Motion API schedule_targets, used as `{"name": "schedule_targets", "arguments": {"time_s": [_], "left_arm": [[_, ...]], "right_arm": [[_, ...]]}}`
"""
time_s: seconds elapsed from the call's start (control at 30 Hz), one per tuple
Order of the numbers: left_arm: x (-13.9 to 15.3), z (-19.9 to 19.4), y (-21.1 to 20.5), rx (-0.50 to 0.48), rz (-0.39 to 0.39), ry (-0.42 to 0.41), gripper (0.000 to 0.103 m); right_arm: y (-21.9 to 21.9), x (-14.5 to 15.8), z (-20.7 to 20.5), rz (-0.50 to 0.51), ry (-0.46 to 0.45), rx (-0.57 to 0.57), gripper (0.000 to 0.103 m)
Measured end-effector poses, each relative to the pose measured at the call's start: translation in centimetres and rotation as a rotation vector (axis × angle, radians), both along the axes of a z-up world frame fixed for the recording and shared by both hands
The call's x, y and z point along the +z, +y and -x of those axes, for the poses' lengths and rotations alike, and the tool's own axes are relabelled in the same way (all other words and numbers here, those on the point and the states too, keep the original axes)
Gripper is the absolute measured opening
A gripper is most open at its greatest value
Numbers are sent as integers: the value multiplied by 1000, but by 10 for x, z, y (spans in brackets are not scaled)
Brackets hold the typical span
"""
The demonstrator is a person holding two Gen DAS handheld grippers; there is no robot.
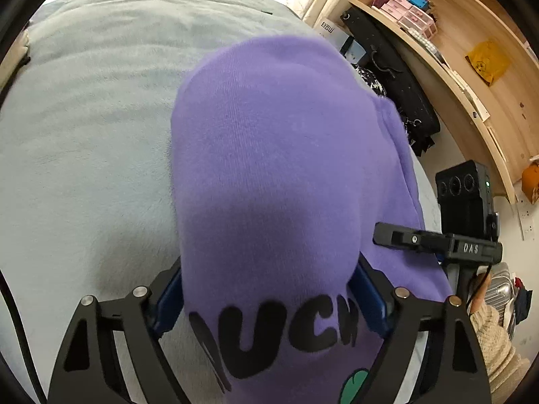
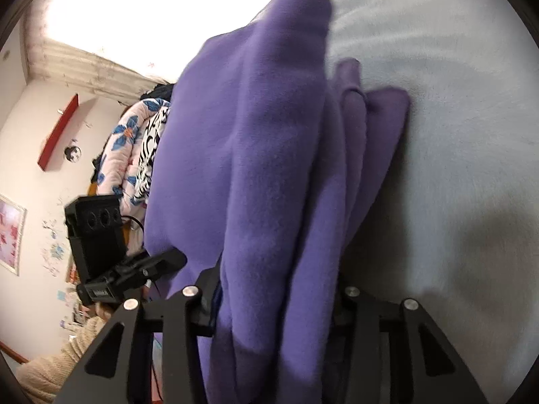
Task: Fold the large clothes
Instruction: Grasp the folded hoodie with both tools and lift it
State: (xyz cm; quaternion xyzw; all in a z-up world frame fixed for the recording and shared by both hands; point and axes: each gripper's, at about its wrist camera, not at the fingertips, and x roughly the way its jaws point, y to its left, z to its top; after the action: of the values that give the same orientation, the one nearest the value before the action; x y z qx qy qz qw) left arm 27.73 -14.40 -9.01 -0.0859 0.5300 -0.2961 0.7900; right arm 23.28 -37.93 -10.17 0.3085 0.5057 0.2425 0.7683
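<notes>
Soft purple fleece sweatshirt w/ black block lettering [image 1: 269, 175] is bunched and held up off the pale grey-blue plush bed cover [image 1: 84, 134], which fills the background behind and left of the garment in the left wrist view. Left black two-finger gripper w/ blue pads [image 1: 267, 299] is clamped on the sweatshirt: fabric runs straight btwn the two pads, printed letters sit right at the pinch, a bit of green print just below it, and the rest of the cloth balloons forward and up from the fingers, hiding most of what's ahead. Right black two-finger gripper [image 2: 276, 299] is likewise closed on the same sweatshirt [image 2: 269, 168]; a thick gathered bundle of folds passes btwn its fingers and hangs on forward, w/ a few layered edges fanning out to the right side of the bundle, over the bed cover [image 2: 454, 134]. Each gripper shows in the other's cam: the right one, marked "DAS", sits just right of the sweatshirt in the left view, its finger tip against the cloth; the left one shows at the left edge of the sweatshirt in the right view. Right of the sweatshirt in the left view stands a light wooden shelf unit [image 1: 471, 67] w/ pink boxes on it.
</notes>
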Motion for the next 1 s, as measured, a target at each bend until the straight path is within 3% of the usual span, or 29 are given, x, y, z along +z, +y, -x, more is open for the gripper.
{"name": "schedule_targets", "arguments": {"time_s": [0.43,0.73,1.0], "left_arm": [[71,68,60,27,-4,-33,84],[112,119,171,106,-34,-25,84],[127,144,272,180,-31,-27,84]], "right_arm": [[66,73,74,-8,-67,8,42],[167,109,105,-26,-80,92,42],[252,120,98,-42,-77,165,42]]}}
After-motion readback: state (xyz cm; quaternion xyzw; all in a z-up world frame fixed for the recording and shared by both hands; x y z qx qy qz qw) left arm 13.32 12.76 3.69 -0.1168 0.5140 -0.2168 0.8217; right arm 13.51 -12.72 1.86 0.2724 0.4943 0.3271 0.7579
